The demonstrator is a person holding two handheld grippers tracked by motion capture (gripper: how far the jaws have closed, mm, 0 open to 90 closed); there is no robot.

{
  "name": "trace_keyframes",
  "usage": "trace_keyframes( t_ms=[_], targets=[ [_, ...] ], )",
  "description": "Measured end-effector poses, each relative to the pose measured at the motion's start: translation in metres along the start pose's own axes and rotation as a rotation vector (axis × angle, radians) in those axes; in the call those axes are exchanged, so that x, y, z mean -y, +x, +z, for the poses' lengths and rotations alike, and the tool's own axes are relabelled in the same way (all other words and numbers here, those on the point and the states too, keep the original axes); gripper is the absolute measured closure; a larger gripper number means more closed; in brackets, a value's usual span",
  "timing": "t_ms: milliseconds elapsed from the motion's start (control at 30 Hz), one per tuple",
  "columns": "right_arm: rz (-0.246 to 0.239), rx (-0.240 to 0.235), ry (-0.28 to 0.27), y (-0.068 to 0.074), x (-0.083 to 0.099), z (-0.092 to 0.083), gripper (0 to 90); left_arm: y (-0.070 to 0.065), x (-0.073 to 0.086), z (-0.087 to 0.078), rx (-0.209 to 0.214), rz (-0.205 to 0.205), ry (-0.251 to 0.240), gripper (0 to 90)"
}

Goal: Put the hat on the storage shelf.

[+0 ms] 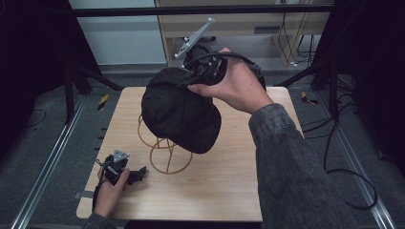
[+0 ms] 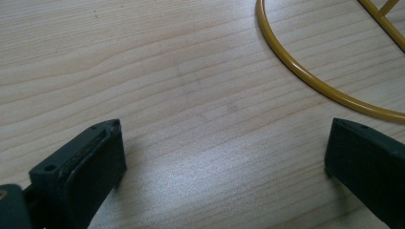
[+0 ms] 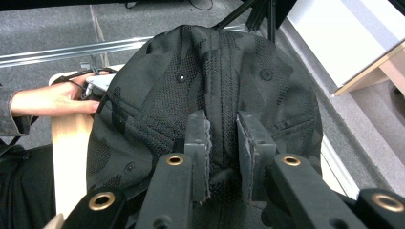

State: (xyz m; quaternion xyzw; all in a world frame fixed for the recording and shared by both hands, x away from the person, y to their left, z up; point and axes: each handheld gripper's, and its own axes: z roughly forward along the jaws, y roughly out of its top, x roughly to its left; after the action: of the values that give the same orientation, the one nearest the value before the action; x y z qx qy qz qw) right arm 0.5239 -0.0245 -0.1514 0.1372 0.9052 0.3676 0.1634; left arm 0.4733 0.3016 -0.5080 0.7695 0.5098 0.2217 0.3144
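1. looking down from the high view, the right gripper (image 1: 203,67) holds a black cap (image 1: 179,112) lifted above the wooden table (image 1: 229,176), with the right hand (image 1: 236,86) wrapped around the tool. the cap hangs over a yellow wire stand (image 1: 165,155) that sits on the table, and it hides the stand's upper part, so i cannot tell whether the two touch. the left gripper (image 1: 136,175) rests low on the table near the front left, just beside the stand's base ring, with the left hand (image 1: 111,191) behind it. by my judgement the grasp and lift are done, and the work left is either seating the cap on the stand or carrying it clear; the pictures do not settle which.

2. in the left gripper view, the jaws stand wide apart with nothing between them, just bare table (image 2: 191,95). an arc of the wire stand (image 2: 305,76) curves past ahead and to the right, apart from both jaws.

3. in the right gripper view, the jaws are drawn narrow and pinch a fold of the cap (image 3: 210,86) between their pads (image 3: 198,143). the grip sits on the crown, beside a seam, and the rest of the crown spreads out beyond the tips. the left hand (image 3: 55,100) shows far off at the table's edge.
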Motion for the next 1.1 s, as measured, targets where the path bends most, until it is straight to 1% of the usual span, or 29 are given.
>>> trace_keyframes(
  t_ms=[200, 367, 600, 667, 833, 1100],
  targets=[
    [0.0, -0.005, -0.001, 0.001, 0.0, 0.002, 76.2, 0.0, 0.0, 0.0, 0.0, 0.0, 0.002, 0.0],
    [0.003, -0.007, -0.011, 0.002, -0.002, 0.002, 76.2, 0.0, 0.0, 0.0, 0.0, 0.0, 0.003, 0.0],
    [-0.003, -0.008, -0.012, 0.002, -0.006, 0.005, 76.2, 0.0, 0.0, 0.0, -0.001, 0.003, 0.002, 0.0],
    [-0.004, -0.006, -0.008, 0.001, -0.011, 0.009, 76.2, 0.0, 0.0, 0.0, 0.0, 0.0, 0.002, 0.0],
    [0.001, -0.012, -0.012, -0.001, -0.012, 0.014, 76.2, 0.0, 0.0, 0.0, 0.001, -0.001, 0.003, 0.0],
    [-0.004, -0.009, -0.007, 0.0, -0.013, 0.014, 76.2, 0.0, 0.0, 0.0, 0.001, -0.001, 0.002, 0.0]
  ],
)
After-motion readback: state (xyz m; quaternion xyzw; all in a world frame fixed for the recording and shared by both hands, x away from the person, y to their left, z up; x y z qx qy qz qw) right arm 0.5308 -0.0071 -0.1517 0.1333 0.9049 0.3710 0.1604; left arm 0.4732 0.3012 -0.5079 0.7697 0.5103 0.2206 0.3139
